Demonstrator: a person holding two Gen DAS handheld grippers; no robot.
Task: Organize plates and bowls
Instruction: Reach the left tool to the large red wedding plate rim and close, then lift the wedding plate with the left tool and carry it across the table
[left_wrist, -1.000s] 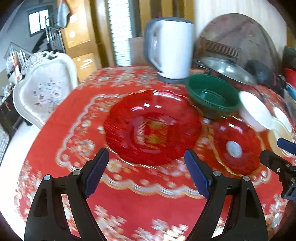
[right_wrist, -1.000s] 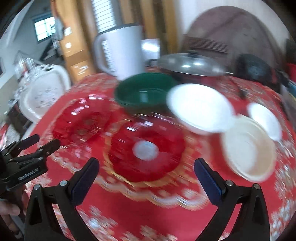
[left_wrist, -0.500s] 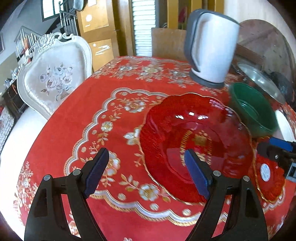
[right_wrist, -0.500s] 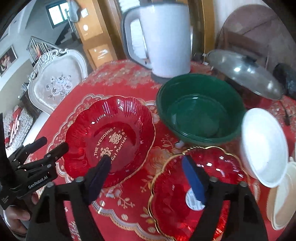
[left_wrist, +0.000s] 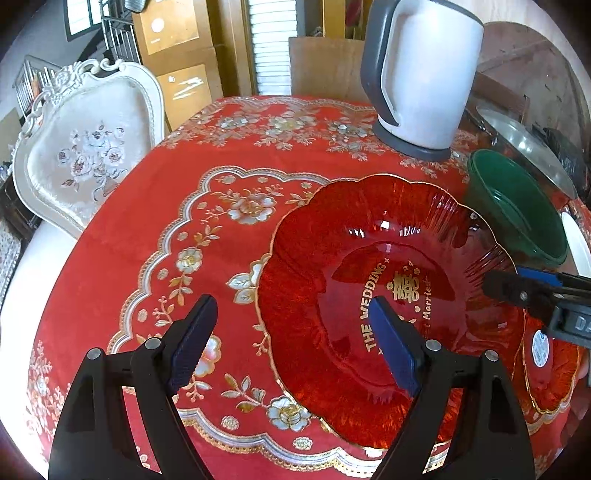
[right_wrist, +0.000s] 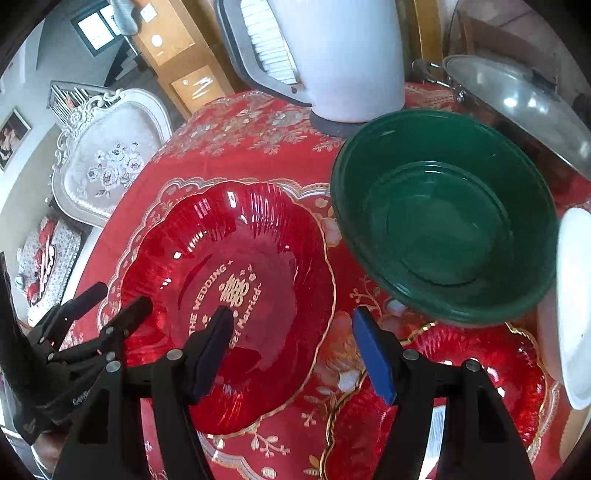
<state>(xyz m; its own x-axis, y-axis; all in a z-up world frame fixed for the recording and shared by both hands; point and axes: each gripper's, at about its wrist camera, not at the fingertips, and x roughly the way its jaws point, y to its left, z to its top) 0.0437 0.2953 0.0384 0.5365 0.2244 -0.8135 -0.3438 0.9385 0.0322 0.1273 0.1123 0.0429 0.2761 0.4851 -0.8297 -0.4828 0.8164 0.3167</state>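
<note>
Nothing is stacked yet: I see the large red plate (right_wrist: 236, 295), small red plate (right_wrist: 480, 369) and green bowl (right_wrist: 443, 221) lying separately near the desk's (left_wrist: 147, 229) far edge. My left gripper (left_wrist: 291, 343) fingers stand open; my right gripper (right_wrist: 291, 350) fingers are closing, gripping nothing.

Small red plate (right_wrist: 480, 373): far rim hidden under green bowl (right_wrist: 443, 221), sticker too blurred to read. White bowl (right_wrist: 572, 306) cut off at frame edge. Wedding plate (left_wrist: 388, 295) lettering partly covered by left gripper (left_wrist: 291, 347) finger.

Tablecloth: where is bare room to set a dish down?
Free: the tablecloth between the chair, the kettle and the big red plate. Crowded: green bowl, small red plate, white bowl, pot lid.
</note>
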